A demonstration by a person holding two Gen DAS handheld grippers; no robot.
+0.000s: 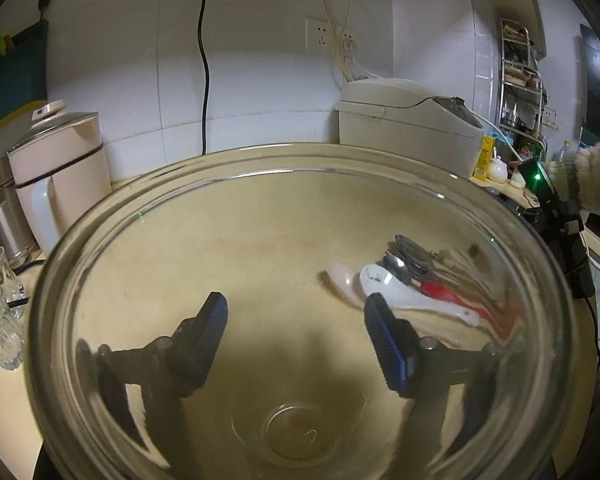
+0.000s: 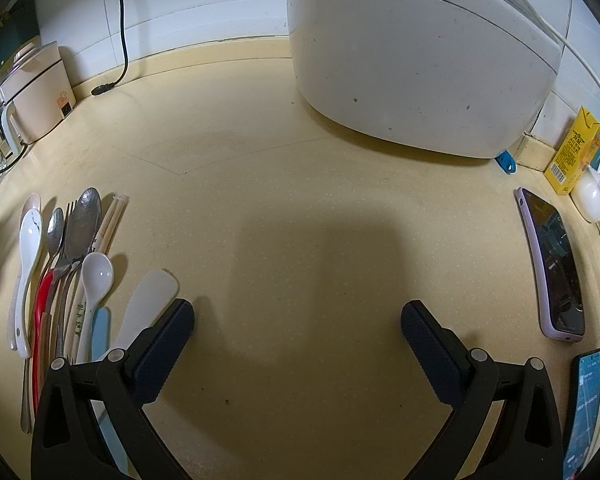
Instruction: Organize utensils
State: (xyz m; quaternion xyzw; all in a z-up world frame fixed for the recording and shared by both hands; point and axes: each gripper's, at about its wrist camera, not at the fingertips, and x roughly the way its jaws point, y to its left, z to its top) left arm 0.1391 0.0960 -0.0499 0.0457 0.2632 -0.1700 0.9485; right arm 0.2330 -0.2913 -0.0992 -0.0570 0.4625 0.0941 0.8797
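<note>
The left tool [image 1: 296,312] is gripping the glass bowl [image 1: 284,152] while the wide, empty right tool [image 2: 298,316] should be approaching one spoon [image 2: 96,274] squarely.

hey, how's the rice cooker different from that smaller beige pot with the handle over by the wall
The rice cooker is the bulkier, white, rounded, with no side handle showing; the beige pot is smaller and boxier, with a white side handle. The pot's lid has a knob on top; the cooker's lid is smooth, with a control panel. The cooker has a white cord at it; the pot has none visible. Both stand upright and closed on the countertop by the tiled wall.
</note>
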